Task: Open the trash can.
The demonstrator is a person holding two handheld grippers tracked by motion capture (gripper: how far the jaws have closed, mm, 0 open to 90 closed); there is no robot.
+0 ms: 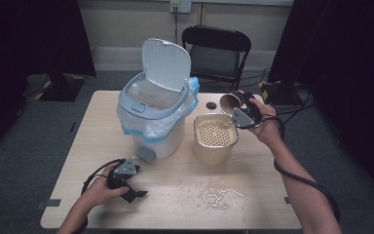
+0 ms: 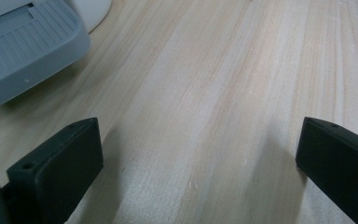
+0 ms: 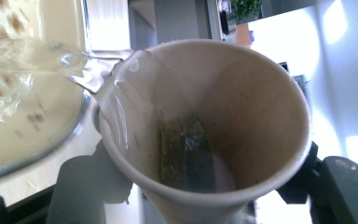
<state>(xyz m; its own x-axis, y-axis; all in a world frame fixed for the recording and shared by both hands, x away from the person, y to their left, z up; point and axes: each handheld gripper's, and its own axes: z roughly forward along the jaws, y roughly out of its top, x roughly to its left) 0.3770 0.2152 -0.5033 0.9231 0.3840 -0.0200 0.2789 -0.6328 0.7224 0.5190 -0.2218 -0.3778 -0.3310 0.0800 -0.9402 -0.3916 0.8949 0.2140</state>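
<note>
A pale wooden desk (image 1: 175, 180) sits on grey carpet, with a folding chair (image 1: 216, 48) beyond it. I take the strainer tub (image 1: 215, 136) as my landmark. Just above its far right rim, my right tongs (image 1: 237, 105) are clamped around a paper cup (image 1: 230, 101), tipped over; in the right gripper view liquid runs out and a wet tea bag (image 3: 186, 156) clings inside. Left of the tub stands the open-lidded bin (image 1: 156, 112). My left tongs (image 1: 135, 191), nearer me than the bin, rest spread apart, holding nothing.

Right gripper (image 1: 237, 105) holds paper cup (image 1: 229, 101) tipped over strainer tub (image 1: 215, 138). Left gripper (image 1: 126, 187) low on table (image 1: 253, 195), jaws apart, near open-lidded bin (image 1: 153, 117).
</note>
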